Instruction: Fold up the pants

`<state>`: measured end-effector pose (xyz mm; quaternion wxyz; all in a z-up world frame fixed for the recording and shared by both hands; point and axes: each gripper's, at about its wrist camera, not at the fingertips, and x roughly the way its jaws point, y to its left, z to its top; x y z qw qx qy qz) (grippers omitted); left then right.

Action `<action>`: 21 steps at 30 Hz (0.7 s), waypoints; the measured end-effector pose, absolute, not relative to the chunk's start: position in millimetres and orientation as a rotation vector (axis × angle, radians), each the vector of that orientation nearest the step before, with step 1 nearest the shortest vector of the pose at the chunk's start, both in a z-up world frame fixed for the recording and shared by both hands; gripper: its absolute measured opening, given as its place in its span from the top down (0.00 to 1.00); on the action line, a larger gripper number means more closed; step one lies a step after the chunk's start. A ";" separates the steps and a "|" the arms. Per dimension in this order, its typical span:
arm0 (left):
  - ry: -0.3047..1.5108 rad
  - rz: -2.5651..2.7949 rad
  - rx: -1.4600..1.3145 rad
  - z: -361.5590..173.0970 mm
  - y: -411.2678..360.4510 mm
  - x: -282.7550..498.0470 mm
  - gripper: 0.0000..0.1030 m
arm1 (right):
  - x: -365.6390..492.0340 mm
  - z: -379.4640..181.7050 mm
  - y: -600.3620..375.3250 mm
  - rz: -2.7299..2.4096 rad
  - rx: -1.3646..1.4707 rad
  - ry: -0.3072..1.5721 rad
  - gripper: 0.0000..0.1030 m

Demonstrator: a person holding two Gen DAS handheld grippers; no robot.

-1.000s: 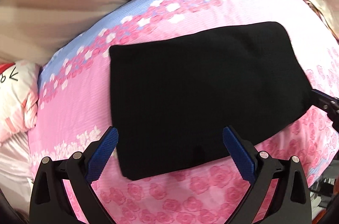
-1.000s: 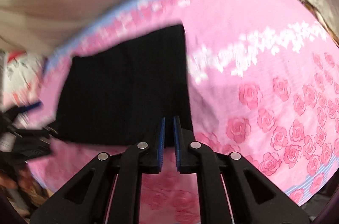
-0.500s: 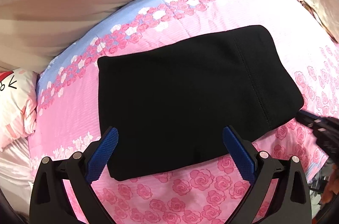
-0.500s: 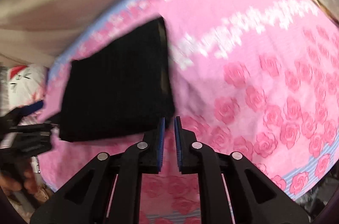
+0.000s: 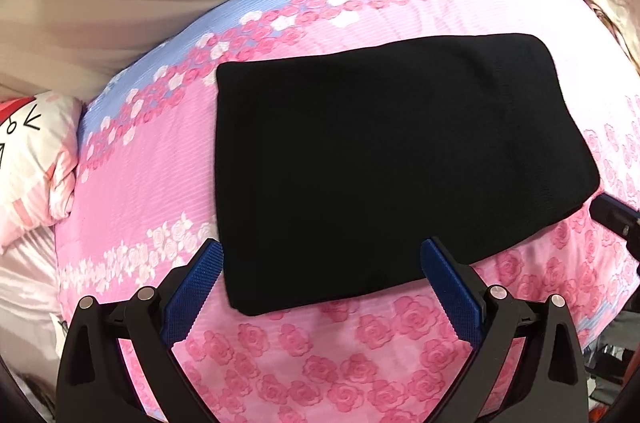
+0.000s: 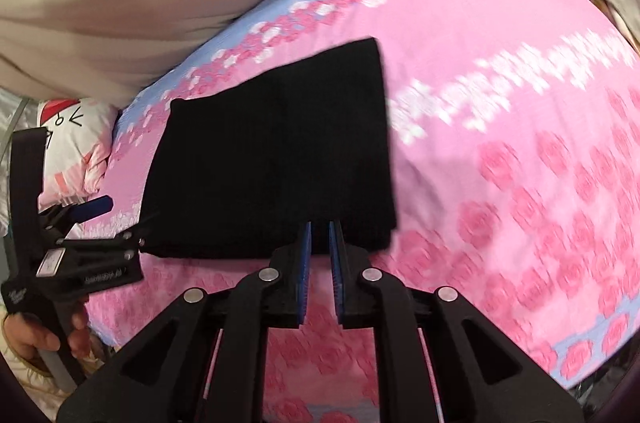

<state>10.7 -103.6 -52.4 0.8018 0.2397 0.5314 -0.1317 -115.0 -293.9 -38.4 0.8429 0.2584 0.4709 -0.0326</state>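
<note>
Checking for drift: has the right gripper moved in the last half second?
Yes, the right gripper went left: its tips were past the black pants' near right corner; now they face the near edge left of it.

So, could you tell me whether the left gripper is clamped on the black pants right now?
No, the left gripper stands wide open above the folded black pants, its blue pads apart and holding nothing.

The folded black pants (image 5: pixel 380 167) lie mid-frame on the pink rose-printed bedspread (image 5: pixel 360 343); a white cartoon-face pillow (image 5: pixel 36 159) sits at left edge.
</note>
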 end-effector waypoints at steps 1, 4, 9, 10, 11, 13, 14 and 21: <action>1.135 -0.276 0.513 -51.3 -100.8 10.9 0.05 | -108.0 -44.8 -293.9 -0.065 0.532 1.016 0.91; 1.128 -0.268 0.505 -48.0 -95.7 12.2 0.05 | -99.3 -79.0 -300.2 -0.071 0.547 1.113 0.94; 1.100 -0.255 0.498 -38.6 -87.3 14.3 0.05 | -84.2 -17.0 -294.8 -0.031 0.514 0.984 0.90; 1.100 -0.252 0.496 -37.9 -86.0 14.6 0.05 | -71.8 -7.2 -292.5 -0.018 0.487 0.967 0.90; 1.102 -0.250 0.489 -37.6 -83.9 15.2 0.05 | -59.3 -0.1 -291.4 -0.005 0.469 0.950 0.90; 1.107 -0.245 0.479 -36.9 -80.4 16.6 0.05 | -24.5 3.8 -290.0 -0.001 0.437 0.935 0.90; 1.105 -0.242 0.478 -36.4 -79.2 16.9 0.05 | -11.8 0.5 -289.2 -0.008 0.429 0.946 0.90; 1.094 -0.229 0.462 -31.7 -69.1 17.7 0.05 | 47.4 -66.6 -295.9 -0.078 0.396 1.106 0.93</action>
